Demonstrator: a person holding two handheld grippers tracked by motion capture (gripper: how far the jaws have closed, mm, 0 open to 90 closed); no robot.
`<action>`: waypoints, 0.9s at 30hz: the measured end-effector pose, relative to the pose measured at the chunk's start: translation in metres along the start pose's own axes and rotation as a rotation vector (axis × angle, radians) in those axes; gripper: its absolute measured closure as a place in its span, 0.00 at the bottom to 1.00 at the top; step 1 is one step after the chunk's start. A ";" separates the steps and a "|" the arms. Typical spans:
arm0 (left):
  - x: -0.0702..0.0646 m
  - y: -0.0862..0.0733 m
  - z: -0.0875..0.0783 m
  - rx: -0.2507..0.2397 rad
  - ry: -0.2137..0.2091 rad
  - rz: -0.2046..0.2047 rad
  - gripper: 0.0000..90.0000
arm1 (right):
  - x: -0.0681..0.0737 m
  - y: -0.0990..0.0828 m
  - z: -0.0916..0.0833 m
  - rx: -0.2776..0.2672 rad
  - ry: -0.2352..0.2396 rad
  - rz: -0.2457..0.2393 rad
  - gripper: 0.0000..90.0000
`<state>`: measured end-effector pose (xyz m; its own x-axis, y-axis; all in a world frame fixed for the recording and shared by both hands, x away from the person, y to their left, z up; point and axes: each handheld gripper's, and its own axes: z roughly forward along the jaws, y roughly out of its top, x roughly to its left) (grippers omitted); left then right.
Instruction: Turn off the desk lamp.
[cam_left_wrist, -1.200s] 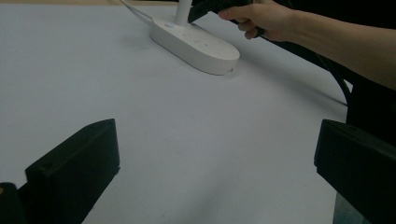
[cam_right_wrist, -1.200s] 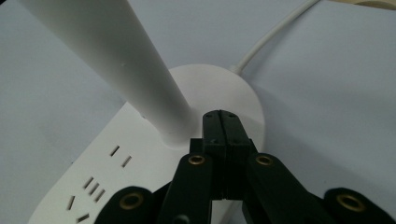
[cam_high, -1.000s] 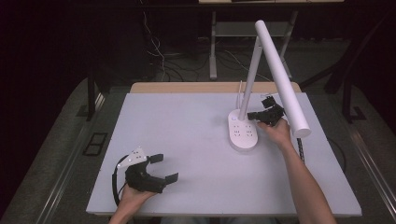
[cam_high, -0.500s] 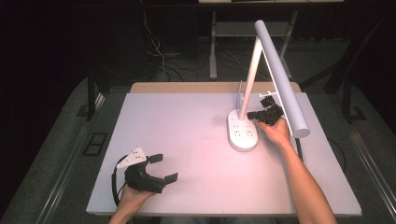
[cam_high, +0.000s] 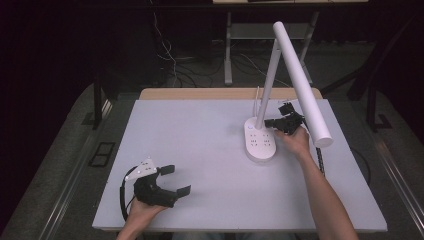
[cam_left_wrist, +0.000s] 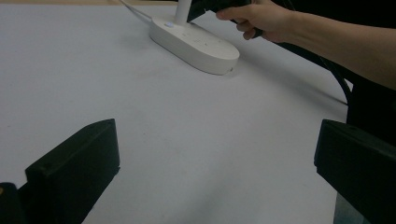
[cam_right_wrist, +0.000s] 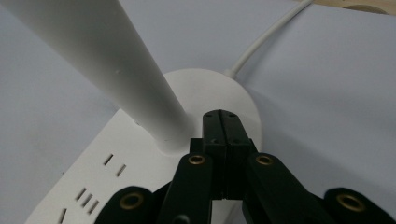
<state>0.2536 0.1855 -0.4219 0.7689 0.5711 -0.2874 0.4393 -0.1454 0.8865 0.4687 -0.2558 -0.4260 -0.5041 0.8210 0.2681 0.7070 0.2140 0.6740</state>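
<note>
Nearest me, my left hand-held gripper (cam_high: 172, 181) rests at the front left of the bench (cam_high: 200, 150), jaws spread wide with nothing between them but bare pale grey surface. Further back on the right, my right hand-held gripper (cam_high: 272, 122) has its jaws pressed flat together, empty, the tips poised over the white lamp base (cam_high: 259, 141) just beside the lamp's slanted stem (cam_high: 267, 85). Beyond the bench's wooden far edge lie a dark floor, loose cables (cam_high: 175, 55) and metal table legs (cam_high: 228, 50).
</note>
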 end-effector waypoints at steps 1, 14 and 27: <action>0.000 0.000 0.000 0.000 -0.001 -0.001 0.00 | 0.000 0.000 0.001 -0.005 -0.001 -0.006 1.00; 0.001 0.000 -0.002 -0.006 0.004 -0.002 0.00 | 0.005 0.002 -0.002 -0.015 -0.025 -0.018 1.00; 0.000 0.001 -0.003 -0.025 0.004 -0.004 0.00 | 0.001 0.004 -0.032 -0.060 0.000 0.013 1.00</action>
<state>0.2521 0.1876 -0.4201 0.7653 0.5751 -0.2890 0.4301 -0.1228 0.8944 0.4549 -0.2711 -0.4014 -0.4953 0.8235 0.2767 0.6821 0.1714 0.7109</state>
